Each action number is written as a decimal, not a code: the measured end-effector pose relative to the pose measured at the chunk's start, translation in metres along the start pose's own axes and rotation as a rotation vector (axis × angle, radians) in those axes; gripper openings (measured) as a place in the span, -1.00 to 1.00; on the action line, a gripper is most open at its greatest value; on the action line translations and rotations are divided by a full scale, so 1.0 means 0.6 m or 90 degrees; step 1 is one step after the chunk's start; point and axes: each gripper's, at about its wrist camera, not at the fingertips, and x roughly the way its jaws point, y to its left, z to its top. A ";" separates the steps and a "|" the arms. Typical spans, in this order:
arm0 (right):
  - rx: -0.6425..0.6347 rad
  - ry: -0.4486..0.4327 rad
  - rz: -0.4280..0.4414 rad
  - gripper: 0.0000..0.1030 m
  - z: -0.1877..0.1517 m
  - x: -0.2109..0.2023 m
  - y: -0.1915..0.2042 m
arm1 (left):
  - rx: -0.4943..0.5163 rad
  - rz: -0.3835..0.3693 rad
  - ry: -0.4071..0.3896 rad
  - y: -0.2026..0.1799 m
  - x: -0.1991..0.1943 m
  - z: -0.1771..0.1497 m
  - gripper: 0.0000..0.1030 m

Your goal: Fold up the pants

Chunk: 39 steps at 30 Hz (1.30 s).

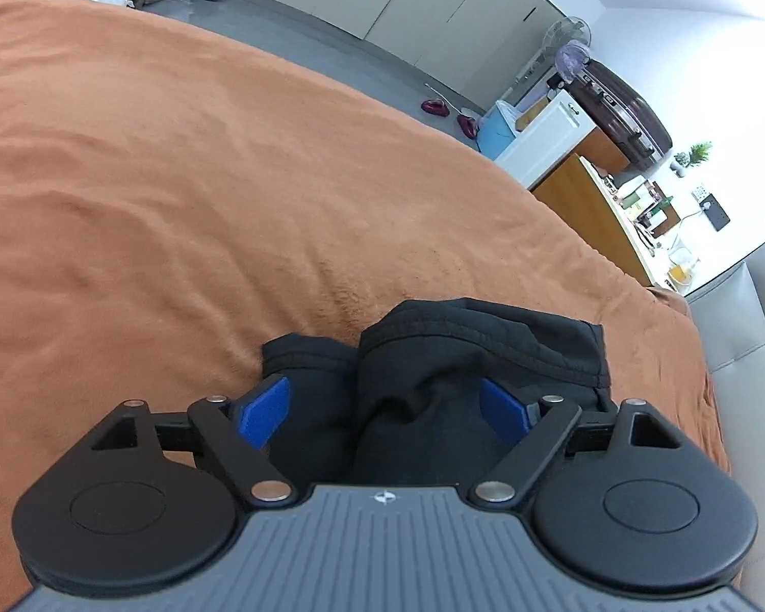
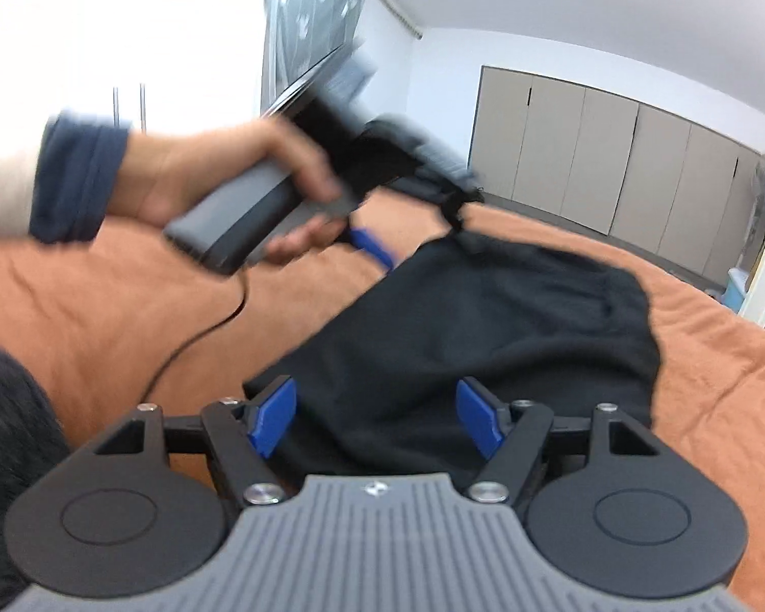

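Black pants (image 1: 449,357) lie bunched on an orange blanket (image 1: 178,178) that covers a bed. In the left wrist view my left gripper (image 1: 382,408) is open, its blue pads (image 1: 265,408) wide apart on either side of a fold of the black cloth. In the right wrist view my right gripper (image 2: 377,415) is open over the near edge of the pants (image 2: 484,331), blue fingers (image 2: 275,415) apart. The left gripper (image 2: 372,250) also shows there, blurred, held in a hand above the pants' far end.
A grey floor and beige wardrobe doors (image 1: 433,5) lie beyond the bed. A white and wooden cabinet (image 1: 551,143) and a grey headboard (image 1: 749,331) stand at the right. A black cable (image 2: 199,331) runs across the blanket.
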 end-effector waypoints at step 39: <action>0.578 0.211 0.233 0.90 -0.083 0.211 -0.445 | -0.056 -0.177 0.134 0.070 0.110 -0.081 1.00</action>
